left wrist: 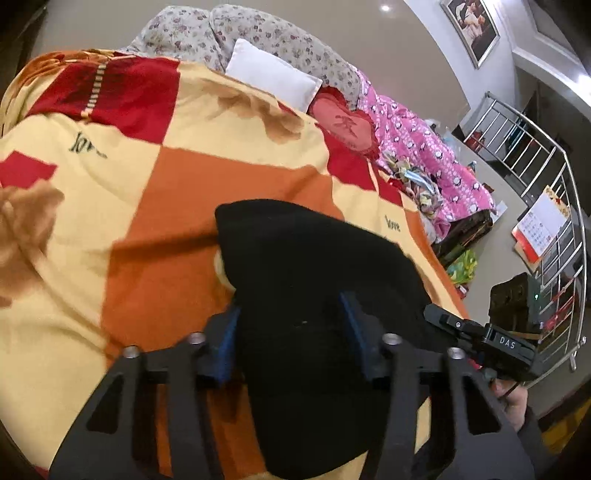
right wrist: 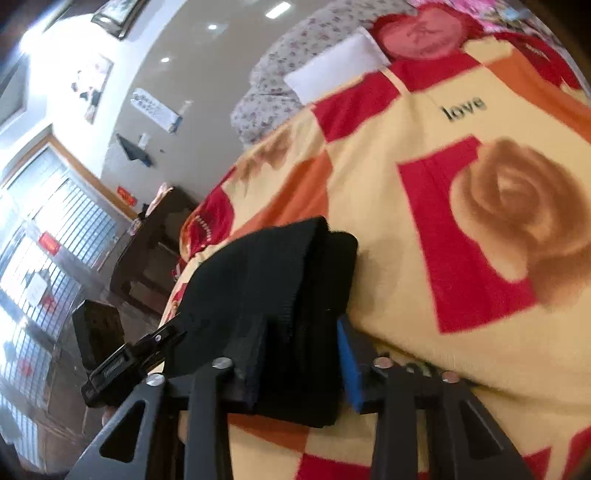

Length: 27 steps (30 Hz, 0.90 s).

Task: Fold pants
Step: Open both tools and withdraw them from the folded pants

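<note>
On the bed: I am working over a checkered blanket (left wrist: 192, 192) of yellow, orange and red squares, printed with brown roses and the word "love".
Pants: black pants (left wrist: 314, 280) are lying folded into a thick bundle on the blanket, near its edge; in the right wrist view the stacked layers (right wrist: 280, 280) are showing at the bundle's end.
Left tongs: my left tongs (left wrist: 291, 332) are reaching over the bundle with their blue pads (left wrist: 227, 343) standing apart, black cloth lying between them; I cannot tell whether the pads are pressing the cloth.
Right tongs: my right tongs (right wrist: 301, 350) are straddling the end of the bundle, one blue pad (right wrist: 349, 365) just beside the cloth, the other finger dark against it; I cannot tell whether they are squeezing the fabric or only sitting around it.
Each from the other side: the right tongs (left wrist: 480, 336) are showing at the bundle's far edge in the left view, the left tongs (right wrist: 125, 365) likewise in the right view.
Head of the bed: a white pillow (left wrist: 273, 74) is leaning against a flowered quilt (left wrist: 258, 37), a red heart cushion (left wrist: 347, 125) beside it.
Beyond the bed: a pink blanket (left wrist: 424, 147) is trailing toward a steel railing (left wrist: 535, 155), and a framed picture (left wrist: 472, 26) is hanging on the wall.
</note>
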### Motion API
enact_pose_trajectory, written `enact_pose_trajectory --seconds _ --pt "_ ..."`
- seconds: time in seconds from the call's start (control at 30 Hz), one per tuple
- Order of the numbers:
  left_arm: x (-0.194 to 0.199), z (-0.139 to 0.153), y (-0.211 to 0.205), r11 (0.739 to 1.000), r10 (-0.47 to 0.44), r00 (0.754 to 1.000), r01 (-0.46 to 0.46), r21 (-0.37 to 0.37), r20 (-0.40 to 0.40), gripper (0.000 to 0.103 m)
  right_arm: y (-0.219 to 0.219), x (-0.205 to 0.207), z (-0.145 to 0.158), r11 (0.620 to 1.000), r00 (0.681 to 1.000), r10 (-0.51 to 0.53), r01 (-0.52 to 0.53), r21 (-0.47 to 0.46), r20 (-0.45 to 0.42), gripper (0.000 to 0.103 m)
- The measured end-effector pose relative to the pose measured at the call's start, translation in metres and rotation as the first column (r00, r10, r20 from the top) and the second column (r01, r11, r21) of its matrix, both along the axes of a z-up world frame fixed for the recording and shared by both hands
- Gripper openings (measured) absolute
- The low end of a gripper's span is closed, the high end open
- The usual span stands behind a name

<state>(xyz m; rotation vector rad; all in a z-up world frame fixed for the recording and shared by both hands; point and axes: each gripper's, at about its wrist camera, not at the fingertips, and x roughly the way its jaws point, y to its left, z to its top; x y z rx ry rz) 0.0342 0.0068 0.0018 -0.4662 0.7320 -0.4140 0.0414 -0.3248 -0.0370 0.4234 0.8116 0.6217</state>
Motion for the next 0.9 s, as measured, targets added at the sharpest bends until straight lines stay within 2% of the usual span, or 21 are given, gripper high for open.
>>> enact_pose_trajectory --seconds 0.1,0.23,0.33,0.37,0.47,0.53,0.57,0.63,0.67,0.7,0.8,0.87,0.9 --pt "0.015 0.016 -0.001 0.998 -0.006 0.999 0.004 0.06 0.04 0.047 0.001 0.013 0.011 1.0 1.0 0.007 -0.007 0.027 0.023 0.029" --pt "0.052 0.023 0.0 0.992 0.026 0.999 -0.031 0.122 0.045 0.047 0.012 0.046 0.024 0.999 0.999 -0.01 0.008 0.036 0.042 0.029" --pt "0.085 0.005 0.0 0.988 0.031 0.996 -0.018 0.154 -0.081 0.049 0.023 0.07 0.019 0.999 0.998 -0.043 0.044 -0.013 0.039 0.029" --pt "0.087 0.002 0.001 0.988 0.032 0.996 -0.018 0.15 -0.087 0.054 0.026 0.078 0.013 0.997 0.998 -0.063 0.063 -0.032 0.017 0.03" --pt "0.081 0.002 0.003 0.987 0.036 0.997 -0.023 0.156 -0.076 0.055 0.021 0.075 0.01 0.995 0.996 -0.094 0.094 -0.024 0.01 0.031" --pt "0.069 0.008 0.002 0.982 0.054 0.997 -0.043 0.184 -0.052 0.055 0.019 0.061 0.021 0.992 0.992 -0.109 0.113 -0.052 0.068 0.031" --pt "0.062 0.01 0.001 0.978 0.065 0.997 -0.056 0.201 -0.039 0.055 0.018 0.047 0.03 0.989 0.986 -0.104 0.116 -0.087 0.127 0.031" --pt "0.038 0.018 -0.004 0.961 0.097 0.995 -0.094 0.26 0.0 0.063 0.022 0.024 0.041 0.977 0.974 -0.084 0.121 -0.174 0.208 0.031" --pt "0.031 0.019 -0.009 0.953 0.106 0.994 -0.104 0.285 0.006 0.073 0.024 0.015 0.044 0.97 0.969 -0.074 0.124 -0.207 0.234 0.031" --pt "0.02 0.02 -0.015 0.935 0.126 0.992 -0.124 0.332 0.014 0.077 0.03 0.003 0.046 0.952 0.96 -0.061 0.138 -0.273 0.272 0.031" --pt "-0.007 0.019 -0.03 0.891 0.173 0.985 -0.165 0.423 0.018 0.077 0.043 -0.038 0.039 0.873 0.92 -0.006 0.196 -0.447 0.392 0.031" --pt "-0.019 0.017 -0.04 0.865 0.198 0.98 -0.182 0.468 0.015 0.078 0.048 -0.059 0.028 0.843 0.896 0.038 0.209 -0.495 0.442 0.031" --pt "-0.025 0.016 -0.044 0.851 0.206 0.978 -0.189 0.49 0.02 0.078 0.049 -0.066 0.024 0.838 0.897 0.049 0.202 -0.507 0.439 0.031"
